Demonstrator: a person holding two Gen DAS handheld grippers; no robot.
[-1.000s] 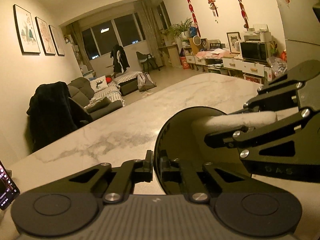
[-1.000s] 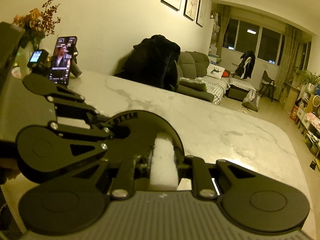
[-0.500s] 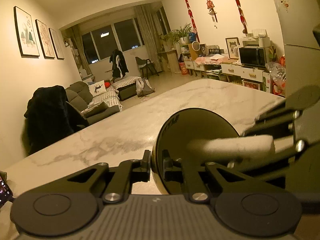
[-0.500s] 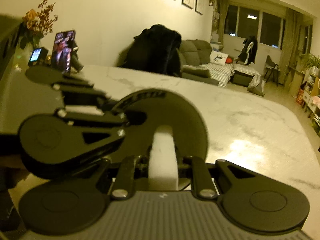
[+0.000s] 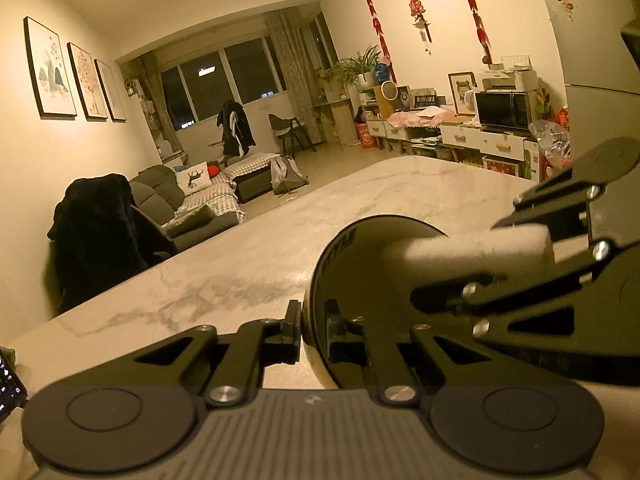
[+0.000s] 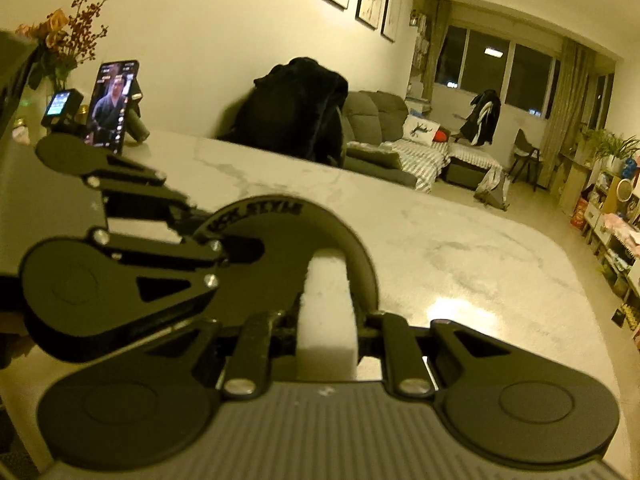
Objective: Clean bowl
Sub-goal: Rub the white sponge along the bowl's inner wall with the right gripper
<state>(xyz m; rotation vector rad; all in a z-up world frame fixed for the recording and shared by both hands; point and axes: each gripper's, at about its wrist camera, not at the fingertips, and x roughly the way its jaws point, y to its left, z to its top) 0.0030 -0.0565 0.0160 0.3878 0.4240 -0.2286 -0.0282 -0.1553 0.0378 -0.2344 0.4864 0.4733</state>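
Clearly the two tools are sharing the work: the left gripper [image 5: 312, 338] has its fingers [image 5: 289, 336] clenched on the rim of the black bowl [image 5: 360, 280], one finger outside the wall and one inside, and it holds the bowl tipped up on edge above the marble desk [image 5: 240, 256] so that the hollow faces the other tool. That tilt, I would judge, is there to give the cleaner a straight way in. The right gripper [image 6: 326, 332] is closed tight on a white sponge block [image 6: 326, 304], which sticks out ahead of its fingers and reaches into the bowl's dark inside; in the left camera the sponge's far end seems to lie against the inner surface, though the blur there keeps me from being sure of contact. Gripping the block from both sides leaves its front face free for rubbing. By count: one bowl, one sponge, two grippers, each busy with its own thing. Off at the desk's far corner stands one phone [image 6: 114, 106] propped upright with its screen lit, a small lit device [image 6: 60, 106] beside it, and one vase of dried flowers [image 6: 64, 44] behind. On the wall hang three framed pictures [image 5: 72, 76], and one dark coat [image 6: 298, 108] is draped over a chair.
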